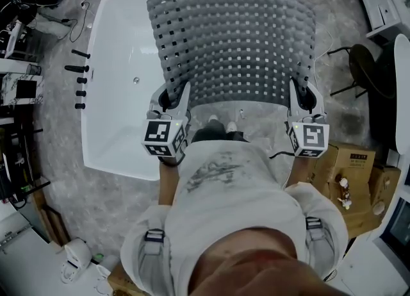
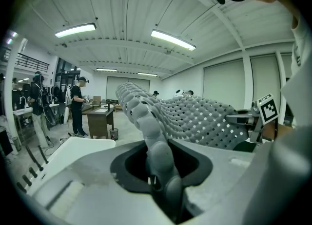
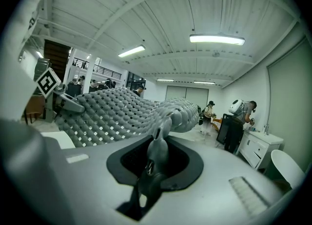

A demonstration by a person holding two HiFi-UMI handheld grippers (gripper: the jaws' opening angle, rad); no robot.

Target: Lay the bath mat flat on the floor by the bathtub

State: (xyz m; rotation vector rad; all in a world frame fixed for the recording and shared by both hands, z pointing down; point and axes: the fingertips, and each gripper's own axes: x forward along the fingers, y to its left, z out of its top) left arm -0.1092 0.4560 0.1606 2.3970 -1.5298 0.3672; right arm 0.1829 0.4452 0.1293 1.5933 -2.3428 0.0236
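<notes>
A grey perforated bath mat (image 1: 234, 45) hangs spread out in the air between both grippers, above the floor beside the white bathtub (image 1: 125, 77). My left gripper (image 1: 173, 99) is shut on the mat's near left corner, and the mat's bumpy edge (image 2: 156, 146) runs out from between its jaws. My right gripper (image 1: 300, 99) is shut on the near right corner, with the mat (image 3: 158, 143) pinched in its jaws. In the left gripper view the other gripper (image 2: 258, 117) shows across the mat. The far edge of the mat reaches over the tub's right rim.
The tub has black taps (image 1: 80, 77) on its left rim. Cardboard boxes (image 1: 349, 173) stand at the right, near a dark chair (image 1: 365, 64). People (image 2: 78, 104) work at desks in the background. My shoes (image 1: 221, 123) show below the mat on the grey marbled floor (image 1: 64, 186).
</notes>
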